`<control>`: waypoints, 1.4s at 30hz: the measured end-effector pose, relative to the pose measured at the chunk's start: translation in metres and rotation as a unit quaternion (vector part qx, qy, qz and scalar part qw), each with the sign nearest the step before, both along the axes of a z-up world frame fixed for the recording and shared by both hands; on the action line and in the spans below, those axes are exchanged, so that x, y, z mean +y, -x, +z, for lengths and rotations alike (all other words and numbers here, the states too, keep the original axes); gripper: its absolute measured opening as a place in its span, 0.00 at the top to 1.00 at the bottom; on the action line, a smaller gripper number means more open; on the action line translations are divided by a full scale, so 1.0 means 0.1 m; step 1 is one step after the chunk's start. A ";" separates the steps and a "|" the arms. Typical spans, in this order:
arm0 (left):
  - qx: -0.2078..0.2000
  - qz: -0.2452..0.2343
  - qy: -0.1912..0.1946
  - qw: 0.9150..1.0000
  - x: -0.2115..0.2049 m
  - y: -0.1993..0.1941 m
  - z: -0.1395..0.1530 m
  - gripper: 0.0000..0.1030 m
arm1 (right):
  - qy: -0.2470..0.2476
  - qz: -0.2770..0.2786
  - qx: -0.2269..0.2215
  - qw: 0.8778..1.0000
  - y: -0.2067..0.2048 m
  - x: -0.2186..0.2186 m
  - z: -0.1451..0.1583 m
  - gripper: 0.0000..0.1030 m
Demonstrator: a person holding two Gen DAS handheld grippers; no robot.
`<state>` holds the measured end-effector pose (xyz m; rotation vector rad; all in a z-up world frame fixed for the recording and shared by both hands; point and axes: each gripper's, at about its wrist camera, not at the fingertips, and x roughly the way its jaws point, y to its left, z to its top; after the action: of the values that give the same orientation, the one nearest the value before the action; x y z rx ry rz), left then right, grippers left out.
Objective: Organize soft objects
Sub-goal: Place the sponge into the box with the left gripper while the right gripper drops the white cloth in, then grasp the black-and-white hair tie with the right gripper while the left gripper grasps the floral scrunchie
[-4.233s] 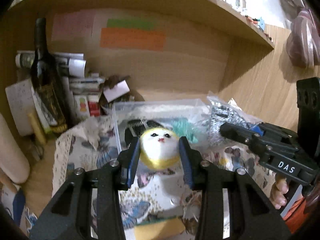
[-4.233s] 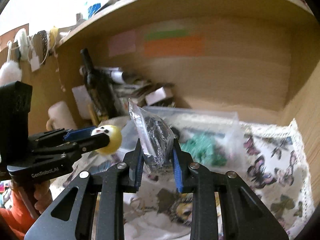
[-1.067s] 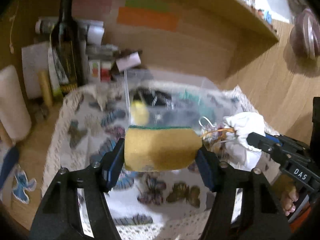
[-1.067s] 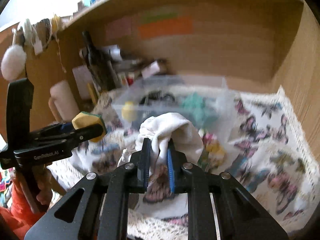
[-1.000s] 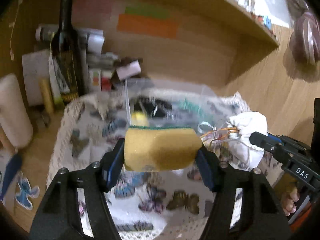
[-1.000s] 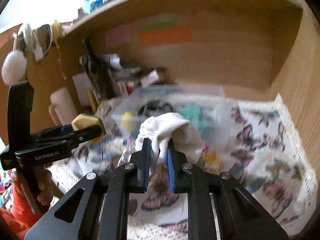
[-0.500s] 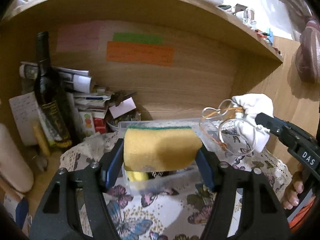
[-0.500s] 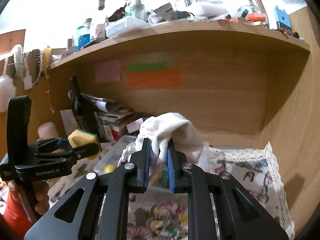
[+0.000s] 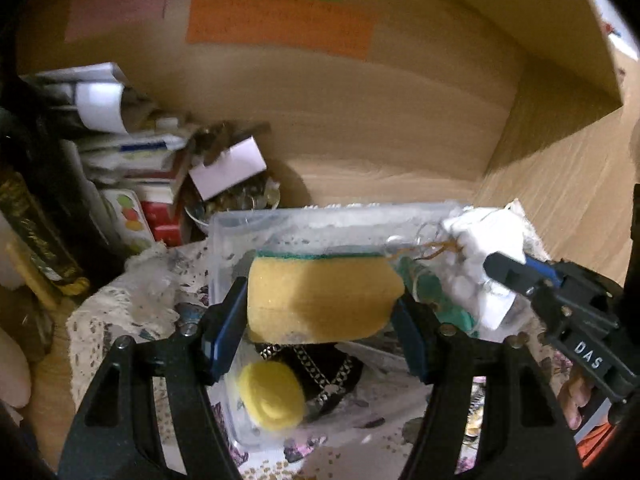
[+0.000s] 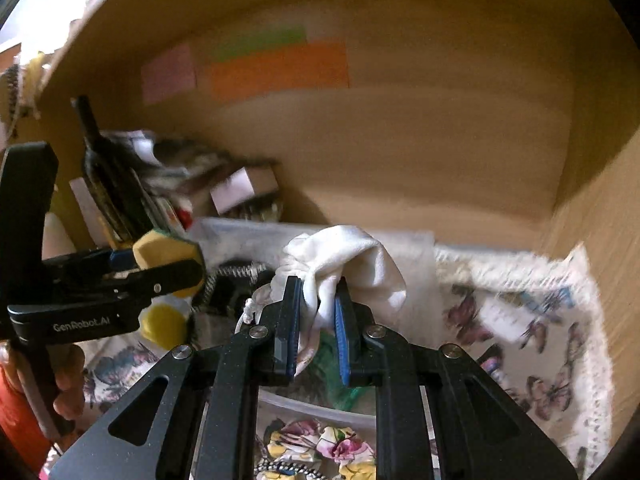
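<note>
We hold two soft things, one in each hand-held gripper. The left hand-held gripper is clenched on one yellow sponge with a green scouring face along its far edge, its pads pressing the two short ends; the sponge hangs just above the near part of the clear plastic bin. The right hand-held gripper is clenched on one white drawstring pouch, pinching a fold of the cloth so that the rest bulges beyond and to the right of the fingertips; from the left wrist view the pouch sits to the right of the sponge, over the bin's right end, with thin orange-brown cords trailing from it

There is one bin, directly ahead of both grippers. Inside it we count one round yellow plush ball below and a little left of the sponge, one dark item with a metal chain beside the ball, and one teal soft thing under the pouch; other contents are too blurred to tell

The bin stands on a butterfly-print cloth with a lace edge, spread over the worktop. Farther left, beyond the bin, stand one dark bottle and a stack of papers and small boxes. On the back wall ahead we count three paper notes: one pink, one green, one orange
</note>
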<state>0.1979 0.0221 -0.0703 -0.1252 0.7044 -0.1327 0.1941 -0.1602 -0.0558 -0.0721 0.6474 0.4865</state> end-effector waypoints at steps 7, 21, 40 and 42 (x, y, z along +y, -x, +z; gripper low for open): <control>0.029 -0.015 -0.008 0.999 -0.07 -0.18 -0.18 0.35 | 0.027 0.005 0.048 0.998 -0.08 0.04 -0.23 0.81; -0.003 -0.035 0.007 0.999 -0.10 0.19 0.11 0.05 | 0.009 -0.009 -0.041 0.999 0.54 -0.35 0.32 0.37; 0.001 -0.023 -0.011 1.000 -0.16 0.97 -0.19 0.02 | 0.057 0.020 0.083 0.995 0.76 -0.40 -0.52 0.80; 0.003 -0.029 -0.009 1.000 -0.18 0.97 -0.24 0.12 | 0.070 0.034 0.101 0.992 0.72 -0.34 -0.61 0.91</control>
<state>0.1007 0.0036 -0.0939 -0.0875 0.7163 -0.1803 0.1217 -0.1942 -0.1163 -0.1801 0.8808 0.5174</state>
